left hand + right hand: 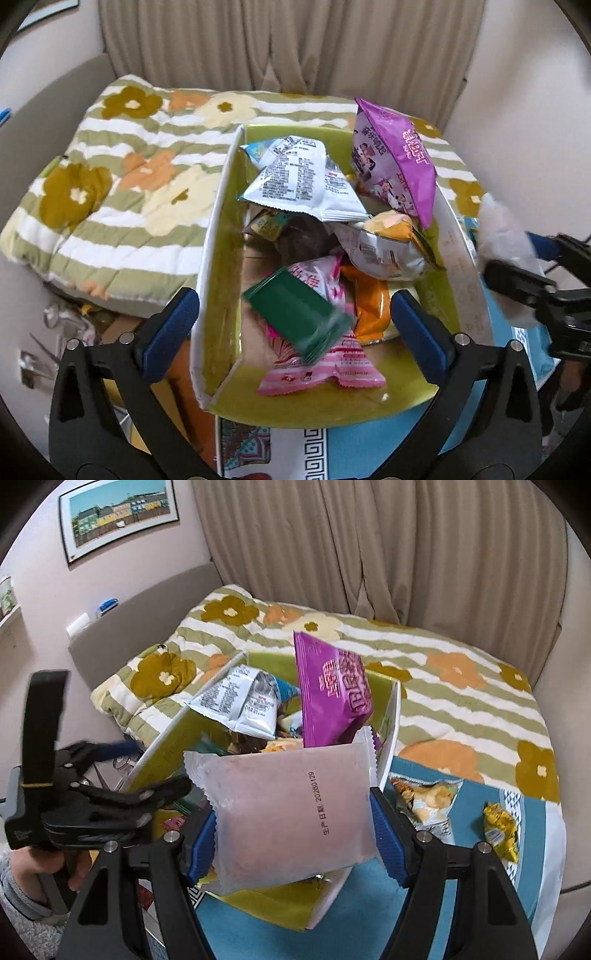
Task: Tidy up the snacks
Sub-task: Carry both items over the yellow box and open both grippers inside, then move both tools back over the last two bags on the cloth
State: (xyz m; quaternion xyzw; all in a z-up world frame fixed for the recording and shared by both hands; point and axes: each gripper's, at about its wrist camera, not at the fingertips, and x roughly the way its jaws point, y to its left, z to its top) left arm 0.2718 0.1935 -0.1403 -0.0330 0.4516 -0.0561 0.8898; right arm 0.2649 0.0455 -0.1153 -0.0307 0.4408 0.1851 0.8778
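The right gripper [293, 834] is pinching a pale pink snack packet [291, 812] by its 2 side edges, blue pads pressed against the wrapper, and holds it in the air over the near end of the box [391, 734]. The packet looks frosted and nearly blank on this side, with a crimped zigzag seam at its top edge and a printed date running up its face. I judge it light and soft, a thin film that crinkles and slides, so the best hold is across the flat body or on a crimped seam, not hard on the middle where the contents could crush. The left gripper [295, 325] is spread wide and grips nothing; a green packet [299, 317] lies loose between its fingers, blurred, above a pink striped packet [332, 365] on the box floor. The box is white outside, lime green inside, and sits on a blue patterned cloth [469, 867] at the near edge of a bed with a flowered quilt [122, 192]. Inside it a purple bag [395, 158] stands on end at the far right corner, a silver bag [299, 181] leans at the far end, and a yellow and white bag [388, 243] lies by the right wall. On the cloth right of the box lie a chip bag [428, 797] and a small yellow packet [502, 827], not yet sorted.
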